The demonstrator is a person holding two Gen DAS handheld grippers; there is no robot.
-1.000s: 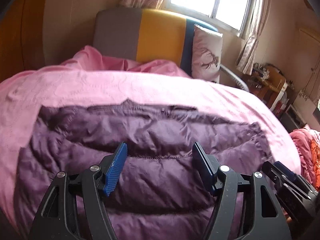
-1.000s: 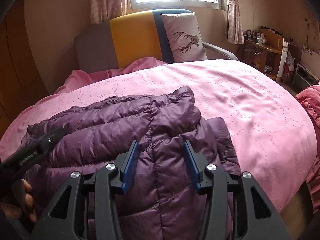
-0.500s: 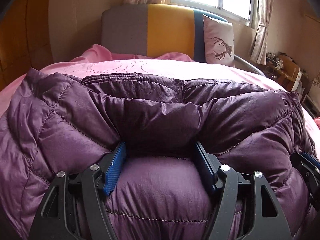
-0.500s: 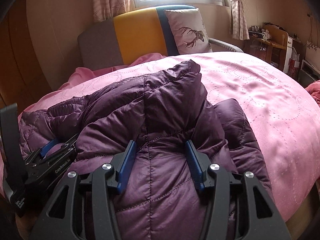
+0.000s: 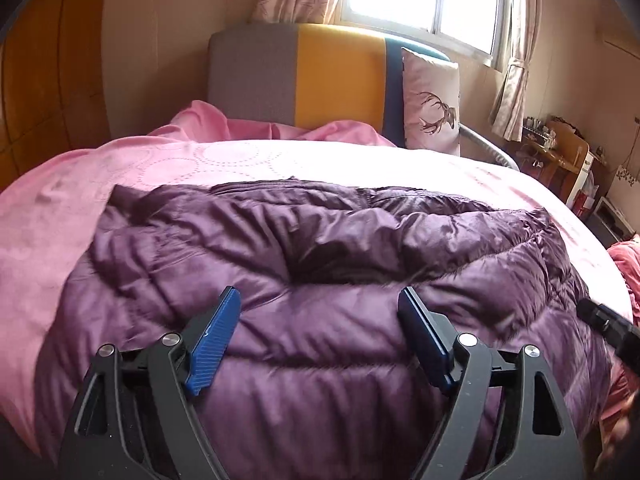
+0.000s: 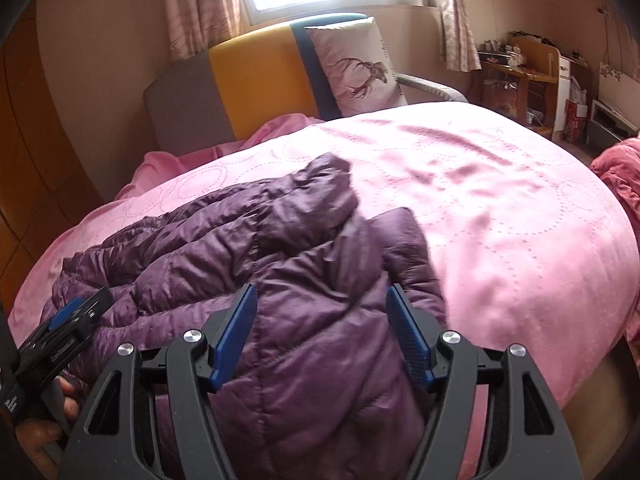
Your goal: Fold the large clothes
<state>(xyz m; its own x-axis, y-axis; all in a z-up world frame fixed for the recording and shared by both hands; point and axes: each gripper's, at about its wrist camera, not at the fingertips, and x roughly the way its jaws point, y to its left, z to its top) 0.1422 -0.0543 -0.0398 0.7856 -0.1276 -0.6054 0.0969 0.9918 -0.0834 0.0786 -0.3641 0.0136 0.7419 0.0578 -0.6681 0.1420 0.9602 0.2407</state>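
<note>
A purple quilted down jacket (image 5: 320,256) lies folded on the pink bedspread (image 5: 280,160); it also shows in the right wrist view (image 6: 280,240). My left gripper (image 5: 320,308) is open, its blue pads wide apart just above the jacket's near part. My right gripper (image 6: 320,300) is open above the jacket's right end; a folded flap lies between and beyond its pads. Neither holds the cloth. The left gripper shows at the lower left of the right wrist view (image 6: 76,316), and the right one at the right edge of the left wrist view (image 5: 608,324).
A grey, yellow and blue headboard (image 5: 320,76) and a deer-print pillow (image 5: 432,100) stand at the bed's far end. A wooden wardrobe (image 5: 40,80) is on the left. A desk with clutter (image 6: 520,76) and a red-pink heap (image 6: 624,176) are on the right.
Both grippers had lifted the jacket's near half up and forward; now it lies flatter on the bed and both grippers have pulled back, jaws wider open.
</note>
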